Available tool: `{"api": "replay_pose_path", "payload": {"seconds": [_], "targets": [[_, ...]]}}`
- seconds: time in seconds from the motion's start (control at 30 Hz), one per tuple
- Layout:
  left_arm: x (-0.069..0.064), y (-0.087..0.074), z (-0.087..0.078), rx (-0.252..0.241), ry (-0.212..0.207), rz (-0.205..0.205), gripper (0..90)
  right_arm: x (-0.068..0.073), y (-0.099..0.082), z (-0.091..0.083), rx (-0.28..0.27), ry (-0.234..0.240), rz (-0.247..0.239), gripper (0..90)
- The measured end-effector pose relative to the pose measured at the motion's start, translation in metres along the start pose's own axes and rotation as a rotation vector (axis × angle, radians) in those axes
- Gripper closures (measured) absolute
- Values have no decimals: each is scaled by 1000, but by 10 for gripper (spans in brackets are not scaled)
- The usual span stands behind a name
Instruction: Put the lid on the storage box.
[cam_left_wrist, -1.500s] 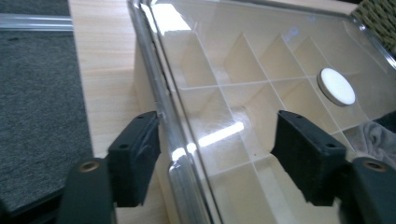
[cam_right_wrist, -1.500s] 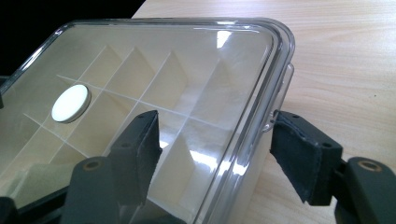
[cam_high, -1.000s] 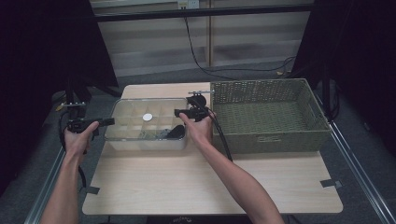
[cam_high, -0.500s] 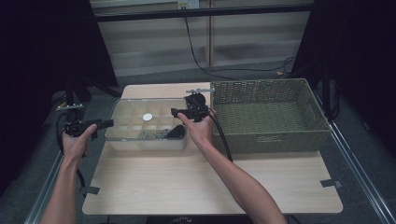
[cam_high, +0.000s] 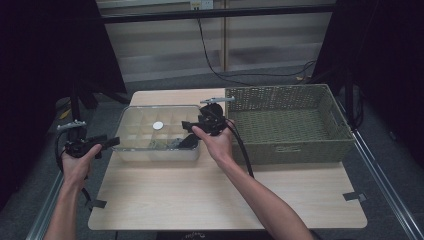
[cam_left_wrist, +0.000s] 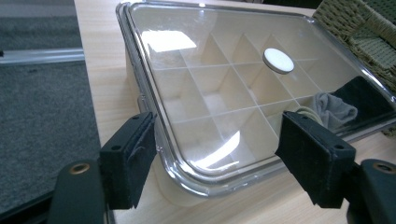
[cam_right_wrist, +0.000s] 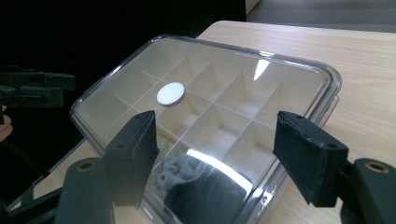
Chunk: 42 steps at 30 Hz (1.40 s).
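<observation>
Here the clear lidded box (cam_high: 157, 132) lies lengthwise between left gripper (cam_high: 111, 142) and right gripper (cam_high: 187, 124). Both jaws, just closing slightly, stand wide and empty at its opposite short ends.

organizer box (cam_high: 157, 133) | clear, lidded, gridded | flat on table, just left of basket

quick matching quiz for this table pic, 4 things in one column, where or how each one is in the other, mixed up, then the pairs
1. clear box
2. white disc
3. wicker basket
4. grey cloth

a. on the lid
b. on the right half of the table
c. inside a box compartment
d. between the two grippers

Pairs: 1-d, 2-a, 3-b, 4-c
</observation>
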<state>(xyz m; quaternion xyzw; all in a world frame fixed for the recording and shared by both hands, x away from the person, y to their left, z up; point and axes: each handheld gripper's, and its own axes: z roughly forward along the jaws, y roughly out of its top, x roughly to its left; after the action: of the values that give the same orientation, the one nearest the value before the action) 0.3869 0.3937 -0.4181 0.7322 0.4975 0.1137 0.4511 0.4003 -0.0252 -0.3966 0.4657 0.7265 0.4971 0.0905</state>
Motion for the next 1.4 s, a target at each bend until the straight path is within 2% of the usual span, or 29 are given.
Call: {"api": "replay_pose_path", "payload": {"seconds": [0.23, 0.37, 0.5, 0.6, 0.67, 0.73, 0.77, 0.8, 0.83, 0.87, 1.0, 1.17, 1.2, 1.3, 1.33, 1.37, 1.4], "targets": [[-1, -4, -13, -9, 19, 21, 271, -2, -7, -10, -4, 17, -24, 307], [-5, -9, -17, -15, 9, 28, 274, -3, -9, -14, -6, 25, -33, 307], [-15, -16, -21, -33, -9, 26, 263, -2, -13, -22, -7, 35, -60, 307], [-25, -21, -23, -12, -3, 43, 259, -2, -16, -30, -13, 46, -73, 302], [-29, -22, -24, -11, -14, 40, 273, -3, -18, -35, -14, 53, -83, 302], [-39, -25, -26, -10, -25, 55, 275, -5, -20, -41, -20, 49, -91, 301], [-39, -25, -26, -10, -25, 55, 274, -6, -21, -44, -21, 47, -90, 301], [-47, -29, -26, -12, -38, 66, 272, -7, -23, -48, -28, 34, -98, 304], [-47, -29, -26, -12, -38, 66, 265, -7, -23, -48, -28, 34, -98, 304], [-55, -33, -25, -15, -37, 77, 249, -10, -26, -55, -46, 30, -94, 304], [-70, -40, -22, -23, -30, 114, 193, -18, -31, -67, -38, 35, -87, 302], [-85, -45, -21, -29, -65, 129, 160, -24, -38, -85, -49, 45, -71, 299], [-87, -45, -21, -21, -66, 135, 154, -26, -39, -89, -52, 49, -57, 299], [-90, -47, -20, -14, -67, 120, 135, -28, -43, -96, -62, 30, -62, 299], [-92, -49, -19, -11, -76, 112, 135, -31, -47, -104, -63, 25, -59, 296], [-97, -51, -17, 22, -80, 121, 138, -33, -48, -107, -62, 19, -56, 295], [-100, -52, -16, 33, -72, 136, 137, -34, -50, -110, -61, 13, -59, 294]]}}
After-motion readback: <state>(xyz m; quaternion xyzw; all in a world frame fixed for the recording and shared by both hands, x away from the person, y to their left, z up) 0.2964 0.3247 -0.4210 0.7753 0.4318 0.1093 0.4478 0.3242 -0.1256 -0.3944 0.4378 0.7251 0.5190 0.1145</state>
